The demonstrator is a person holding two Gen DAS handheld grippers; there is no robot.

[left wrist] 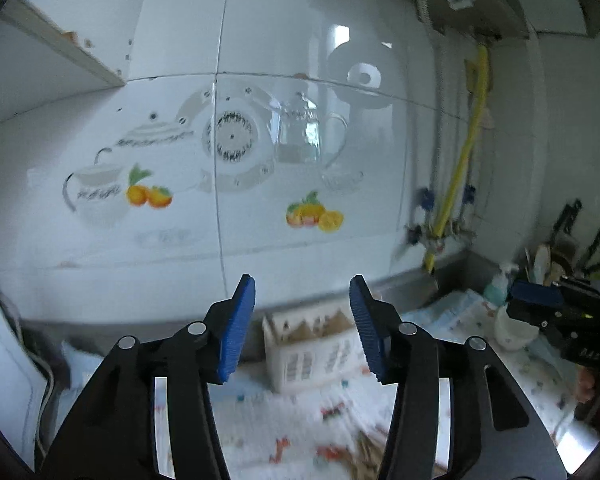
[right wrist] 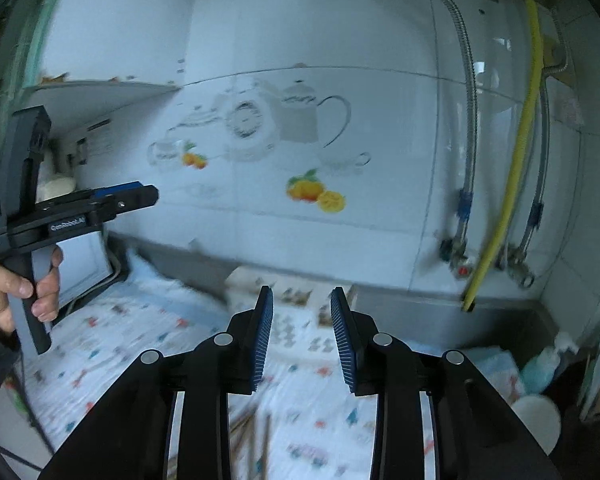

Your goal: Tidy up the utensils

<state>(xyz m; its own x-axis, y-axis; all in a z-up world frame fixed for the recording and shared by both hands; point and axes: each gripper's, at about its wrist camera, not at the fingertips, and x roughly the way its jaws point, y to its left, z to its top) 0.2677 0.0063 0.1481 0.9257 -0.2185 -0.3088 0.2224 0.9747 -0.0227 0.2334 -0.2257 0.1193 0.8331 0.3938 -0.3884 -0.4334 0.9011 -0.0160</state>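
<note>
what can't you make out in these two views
- Chopsticks: right wrist view, motion blur and the right gripper cover them; count unclear.
- Box: left wrist view, blurred, partly behind the left gripper; contents unreadable.
- Rack: left wrist view, cut by the edge; items indistinct.
- Bowl: right wrist view, inside hidden.

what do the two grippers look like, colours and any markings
Both the left gripper and right gripper have black linkage arms with silver round pivot pins and ribbed blue finger pads. The right wrist view shows white lettering on the left gripper's side and a grey handle in a bare hand.
</note>
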